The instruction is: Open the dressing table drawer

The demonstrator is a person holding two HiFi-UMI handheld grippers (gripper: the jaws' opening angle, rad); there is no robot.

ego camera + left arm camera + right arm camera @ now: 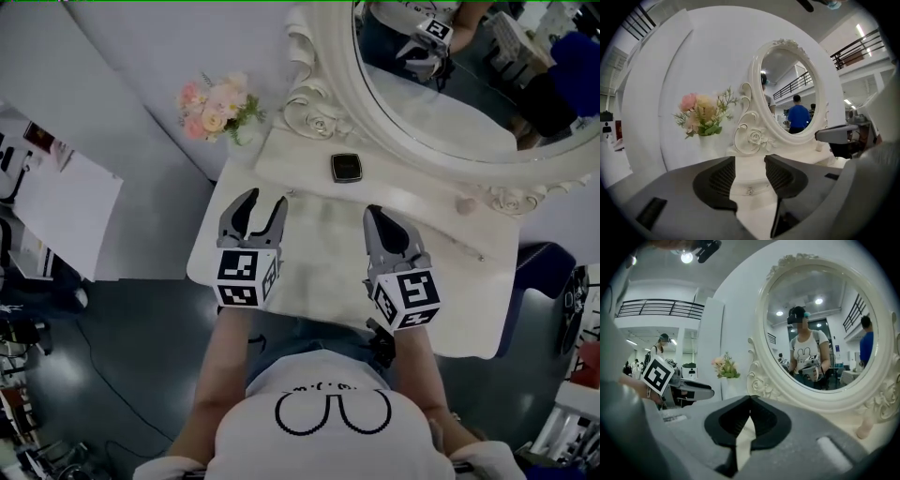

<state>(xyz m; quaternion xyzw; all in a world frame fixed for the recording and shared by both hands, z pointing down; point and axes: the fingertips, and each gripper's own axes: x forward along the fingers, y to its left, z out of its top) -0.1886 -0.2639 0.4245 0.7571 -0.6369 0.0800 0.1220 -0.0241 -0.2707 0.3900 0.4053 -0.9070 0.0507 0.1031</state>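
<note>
Jaws on your left gripper (pixel 266 199) stand apart, empty; your right gripper (pixel 375 212) is closed on nothing, both over the dressing table (pixel 319 258).

wall (pixel 141 66): white | floor (pixel 122 361): dark, glossy | ceiling light (pixel 686 258): on | balcony railing (pixel 661 308): black, upstairs

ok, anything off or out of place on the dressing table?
Nothing stands out. The flowers stand upright left of the mirror, the black case lies flat on the raised shelf, and no spill or damage shows on the dressing table. Left gripper open, right gripper shut, both empty.
</note>
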